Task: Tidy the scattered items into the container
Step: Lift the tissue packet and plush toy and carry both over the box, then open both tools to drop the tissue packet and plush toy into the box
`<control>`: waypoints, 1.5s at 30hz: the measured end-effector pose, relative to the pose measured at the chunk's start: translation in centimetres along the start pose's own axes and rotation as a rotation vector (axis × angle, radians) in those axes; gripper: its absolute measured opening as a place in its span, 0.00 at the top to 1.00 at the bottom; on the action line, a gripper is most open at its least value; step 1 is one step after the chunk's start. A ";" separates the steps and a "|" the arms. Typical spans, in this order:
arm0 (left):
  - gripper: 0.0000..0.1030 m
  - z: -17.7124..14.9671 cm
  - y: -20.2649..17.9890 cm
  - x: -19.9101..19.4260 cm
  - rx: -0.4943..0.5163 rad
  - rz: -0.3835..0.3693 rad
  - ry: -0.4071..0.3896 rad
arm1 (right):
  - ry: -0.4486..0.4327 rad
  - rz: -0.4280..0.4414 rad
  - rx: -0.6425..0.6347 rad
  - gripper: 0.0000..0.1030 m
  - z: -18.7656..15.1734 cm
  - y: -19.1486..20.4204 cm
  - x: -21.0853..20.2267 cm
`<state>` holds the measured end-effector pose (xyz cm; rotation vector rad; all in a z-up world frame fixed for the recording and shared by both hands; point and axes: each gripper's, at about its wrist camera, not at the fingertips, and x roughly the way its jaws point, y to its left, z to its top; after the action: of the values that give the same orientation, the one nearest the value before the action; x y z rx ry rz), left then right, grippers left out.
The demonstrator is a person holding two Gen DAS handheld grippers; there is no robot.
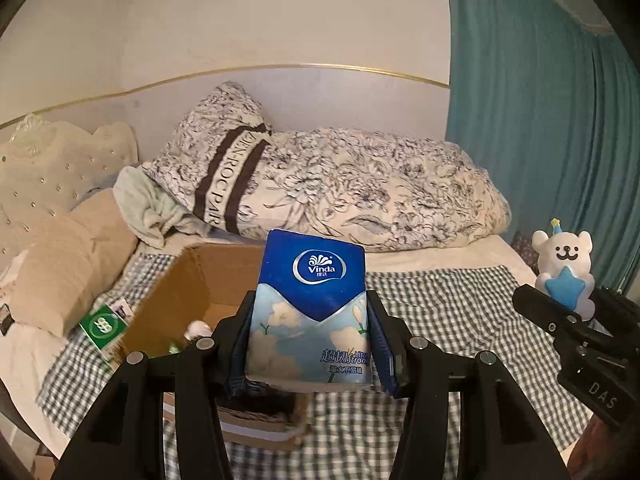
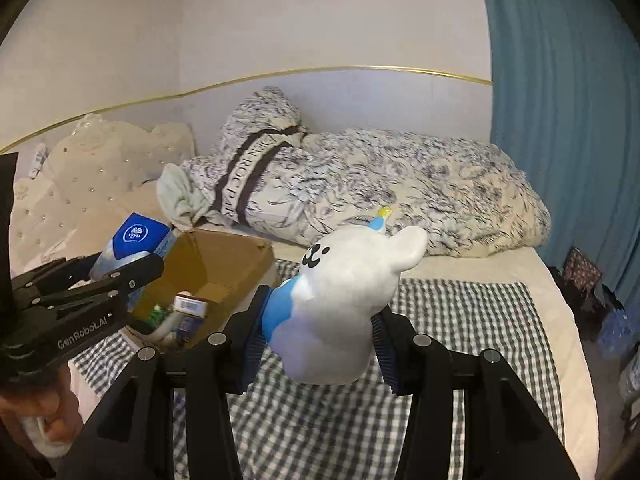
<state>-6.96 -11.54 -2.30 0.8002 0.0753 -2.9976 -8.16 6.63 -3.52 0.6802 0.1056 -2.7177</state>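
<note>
A blue Vinda tissue pack stands upright between the pads of my left gripper, which is shut on it above the bed. Behind and left of it lies an open cardboard box holding a small bottle and other items. My right gripper is shut on a white bear toy with a blue star and party hat, tilted to the right. In the right wrist view the box sits to the left, and the left gripper holds the tissue pack over its left side. From the left wrist camera, the bear shows at far right.
A green packet lies on the checked sheet left of the box. A floral duvet and pillows fill the back of the bed. Teal curtains hang on the right. Bags sit on the floor by the bed's right side.
</note>
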 end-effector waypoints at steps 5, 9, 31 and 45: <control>0.50 0.8 3.1 0.8 0.012 0.044 0.007 | 0.005 0.036 -0.018 0.54 1.0 2.1 1.5; 0.50 1.4 5.7 2.2 0.005 0.078 0.027 | 0.012 0.072 -0.032 0.54 1.7 4.3 3.1; 0.50 -1.0 12.2 12.4 -0.027 0.118 0.213 | 0.143 0.202 -0.076 0.54 2.6 12.3 15.7; 0.25 -2.7 14.3 17.4 -0.037 0.146 0.309 | 0.251 0.213 -0.105 0.54 1.2 13.4 23.9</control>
<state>-20.00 -26.12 -13.83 1.2008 0.0775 -2.7053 -23.97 -13.43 -13.53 0.9410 0.2212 -2.3972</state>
